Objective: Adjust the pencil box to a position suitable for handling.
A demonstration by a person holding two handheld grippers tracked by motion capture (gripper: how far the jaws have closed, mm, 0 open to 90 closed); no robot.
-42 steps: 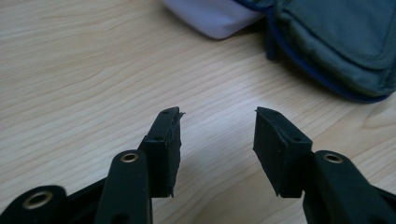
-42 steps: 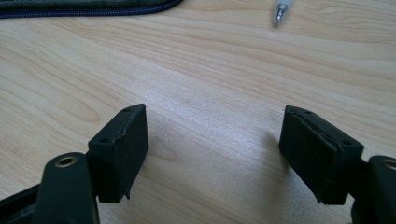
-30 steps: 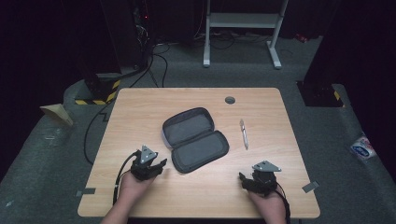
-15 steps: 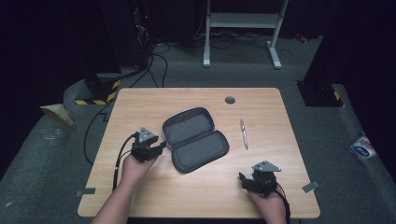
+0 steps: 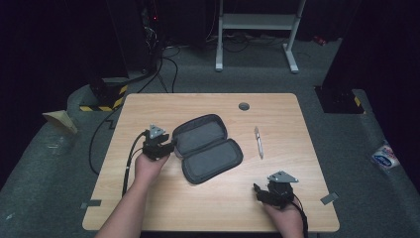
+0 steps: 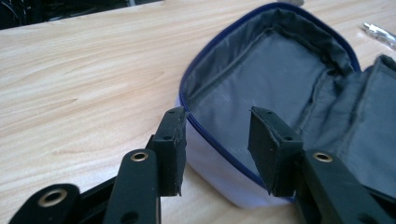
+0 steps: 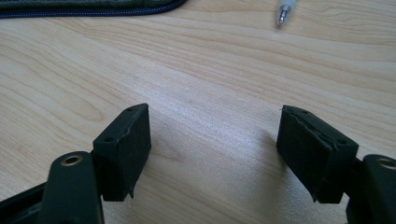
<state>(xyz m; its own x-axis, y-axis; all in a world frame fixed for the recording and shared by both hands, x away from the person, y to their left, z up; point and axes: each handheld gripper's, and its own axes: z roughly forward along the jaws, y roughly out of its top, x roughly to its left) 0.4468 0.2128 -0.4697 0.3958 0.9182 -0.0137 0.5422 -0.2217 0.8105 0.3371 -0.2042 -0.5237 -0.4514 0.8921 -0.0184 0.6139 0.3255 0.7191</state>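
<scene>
Jaws of left gripper (image 6: 217, 140) parted astride pouch (image 6: 261, 88) rim; right gripper (image 7: 212, 154) released.

Your left gripper (image 5: 171, 147) and right gripper (image 5: 258, 191): black bodies, each topped by a grey three-cornered plate and trailing a black cable; jaws carry brass-ringed holes, pads apparently small screws. Forearms bare.

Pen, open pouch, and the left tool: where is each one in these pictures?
pen (image 5: 258, 142): high view, middle of its barrel.
open pouch (image 6: 252, 88): left gripper view, grey inner lining.
left tool (image 6: 217, 142): left gripper view, midway between its tips, straddling the pouch wall.
</scene>
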